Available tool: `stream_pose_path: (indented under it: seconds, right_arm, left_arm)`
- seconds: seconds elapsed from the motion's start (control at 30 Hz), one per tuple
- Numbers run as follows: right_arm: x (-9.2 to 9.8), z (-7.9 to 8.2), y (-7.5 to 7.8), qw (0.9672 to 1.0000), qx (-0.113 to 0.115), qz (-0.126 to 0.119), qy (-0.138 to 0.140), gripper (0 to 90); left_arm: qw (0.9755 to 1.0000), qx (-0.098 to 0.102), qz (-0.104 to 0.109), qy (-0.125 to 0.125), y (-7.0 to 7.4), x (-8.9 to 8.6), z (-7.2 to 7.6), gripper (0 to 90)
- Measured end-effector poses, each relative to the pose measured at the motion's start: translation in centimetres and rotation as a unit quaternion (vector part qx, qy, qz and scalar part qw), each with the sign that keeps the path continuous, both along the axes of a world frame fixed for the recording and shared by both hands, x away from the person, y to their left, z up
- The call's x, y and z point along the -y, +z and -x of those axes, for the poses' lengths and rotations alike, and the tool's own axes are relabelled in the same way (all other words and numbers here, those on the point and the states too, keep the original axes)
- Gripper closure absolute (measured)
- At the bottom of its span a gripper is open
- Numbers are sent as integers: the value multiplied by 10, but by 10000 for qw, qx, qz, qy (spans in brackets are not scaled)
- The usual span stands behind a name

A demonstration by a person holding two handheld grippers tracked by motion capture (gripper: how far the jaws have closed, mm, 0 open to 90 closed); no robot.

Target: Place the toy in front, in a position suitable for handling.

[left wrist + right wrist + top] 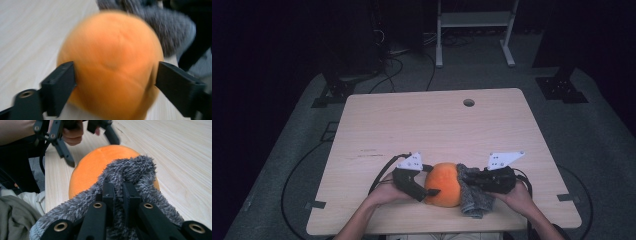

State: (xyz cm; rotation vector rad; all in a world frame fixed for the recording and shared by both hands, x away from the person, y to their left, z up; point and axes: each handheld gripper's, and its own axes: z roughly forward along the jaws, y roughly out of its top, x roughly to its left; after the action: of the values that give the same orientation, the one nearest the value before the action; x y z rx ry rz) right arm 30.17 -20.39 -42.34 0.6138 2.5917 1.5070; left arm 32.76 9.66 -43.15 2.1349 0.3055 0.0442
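My left gripper (428,191) spans the orange ball (443,184) with jaws spread, my right gripper (117,195) clamps the grey sock (130,172); next, I judge, pull it over.

the ball (443,184) sat on the table (432,125) near its front edge. the left gripper (424,191) lay to its left, jaws either side of it. the cloth (474,192) lay against its right, clamped by the right gripper (477,181).
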Motion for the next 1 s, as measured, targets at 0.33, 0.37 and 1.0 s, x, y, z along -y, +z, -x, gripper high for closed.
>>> stream_pose_path:
  seconds: [0.33, 0.37, 1.0]
  right_arm:
    - [17, -2, 4, 9997, -2, -68, -220, 817]
    - [17, -3, 7, 9996, 46, -89, -247, 817]
    - [-19, -9, 6, 9992, 359, 148, -16, 819]
  left_arm:
    - [9963, 834, -96, 197, 12, 22, 2, 432]
    - [9944, 1024, -125, 244, 14, 24, 2, 433]
    - [9976, 420, 139, 529, 0, 13, -13, 323]
